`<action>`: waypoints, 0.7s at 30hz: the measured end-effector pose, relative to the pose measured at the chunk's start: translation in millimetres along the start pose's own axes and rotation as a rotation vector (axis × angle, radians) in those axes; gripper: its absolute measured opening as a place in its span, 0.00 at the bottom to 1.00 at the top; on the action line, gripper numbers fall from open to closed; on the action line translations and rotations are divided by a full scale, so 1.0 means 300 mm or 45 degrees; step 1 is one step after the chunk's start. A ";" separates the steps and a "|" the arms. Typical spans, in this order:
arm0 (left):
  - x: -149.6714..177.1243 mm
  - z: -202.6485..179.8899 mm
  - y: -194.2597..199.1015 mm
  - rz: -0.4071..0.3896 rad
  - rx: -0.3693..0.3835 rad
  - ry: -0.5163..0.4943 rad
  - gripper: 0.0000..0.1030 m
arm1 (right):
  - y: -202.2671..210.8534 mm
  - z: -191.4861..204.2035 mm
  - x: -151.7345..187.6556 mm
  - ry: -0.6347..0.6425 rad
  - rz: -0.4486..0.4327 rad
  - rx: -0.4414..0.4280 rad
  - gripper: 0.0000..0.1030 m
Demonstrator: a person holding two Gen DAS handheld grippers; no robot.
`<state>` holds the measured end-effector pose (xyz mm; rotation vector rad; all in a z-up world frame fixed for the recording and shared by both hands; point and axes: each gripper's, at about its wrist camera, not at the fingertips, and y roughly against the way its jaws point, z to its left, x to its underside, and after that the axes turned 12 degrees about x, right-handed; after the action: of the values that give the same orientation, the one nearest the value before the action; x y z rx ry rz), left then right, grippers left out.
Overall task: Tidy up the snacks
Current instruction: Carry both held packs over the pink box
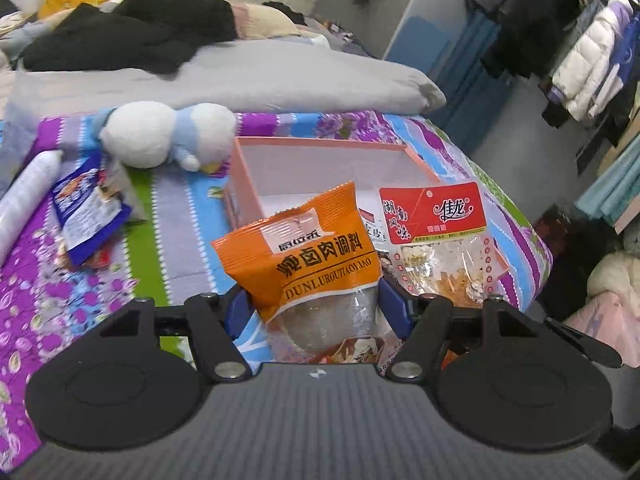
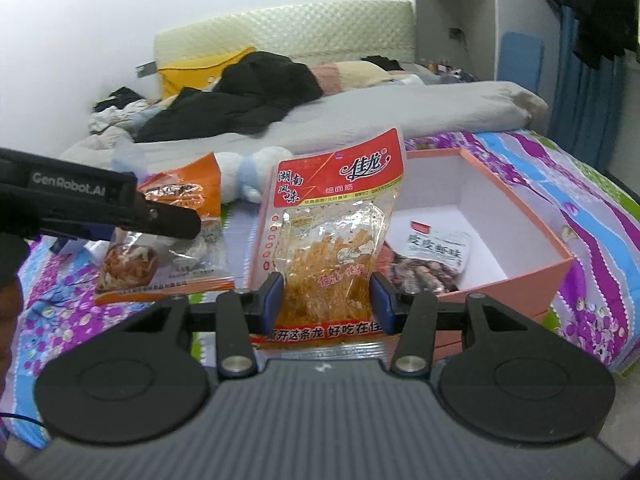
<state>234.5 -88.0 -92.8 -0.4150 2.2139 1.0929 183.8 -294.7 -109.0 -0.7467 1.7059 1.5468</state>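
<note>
Bed (image 1: 180, 240) had a striped floral sheet in purple, blue and green. Pink open box (image 1: 248, 184) sat near the foot corner. Plush toy (image 1: 160, 136) lay just beside the box, toward the middle. Blue snack packet (image 1: 86, 216) lay near the plush toy, with a white roll (image 1: 24, 196) beside it at the edge. Grey folded quilt (image 1: 240, 76) ran across behind them, with black clothes (image 1: 120, 36) heaped further back.

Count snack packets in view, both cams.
4, maybe more hidden: orange packet in left gripper; red-label packet in right gripper; white packet inside pink box; blue packet on the bedspread beside the plush.
</note>
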 end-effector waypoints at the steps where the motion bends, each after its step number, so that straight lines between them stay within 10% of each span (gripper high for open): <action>1: -0.011 -0.008 -0.021 0.009 0.003 -0.005 0.68 | -0.015 -0.010 -0.006 -0.008 0.007 0.003 0.48; 21: -0.186 -0.033 -0.526 0.194 -0.024 -0.061 0.68 | -0.367 -0.186 -0.075 -0.073 0.145 0.042 0.49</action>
<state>355.4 -191.4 -145.8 -0.2285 2.2236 1.1910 278.6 -363.9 -153.0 -0.5922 1.7536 1.5968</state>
